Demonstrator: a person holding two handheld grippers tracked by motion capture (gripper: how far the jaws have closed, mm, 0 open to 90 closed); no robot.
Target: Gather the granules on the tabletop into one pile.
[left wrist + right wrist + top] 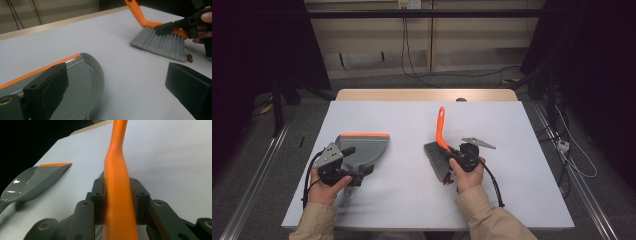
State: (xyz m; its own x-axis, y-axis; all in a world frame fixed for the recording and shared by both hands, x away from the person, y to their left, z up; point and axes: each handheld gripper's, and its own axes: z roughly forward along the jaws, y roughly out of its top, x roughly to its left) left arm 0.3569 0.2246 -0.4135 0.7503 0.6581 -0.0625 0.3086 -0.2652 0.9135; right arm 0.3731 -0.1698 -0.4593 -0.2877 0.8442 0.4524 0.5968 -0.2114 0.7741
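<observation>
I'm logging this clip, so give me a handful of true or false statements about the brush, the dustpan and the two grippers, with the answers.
1. The right gripper is clamped on the orange handle of the brush. True.
2. The brush bristles rest inside the dustpan. False: brush and dustpan lie apart on the table, with bare surface between them.
3. The dustpan's orange lip faces the far side of the table. True.
4. The left gripper is shut on the brush. False: its jaws stand open, one over the dustpan, nowhere near the brush.
5. The brush handle points toward the person. False: it points away, toward the far edge.
</observation>
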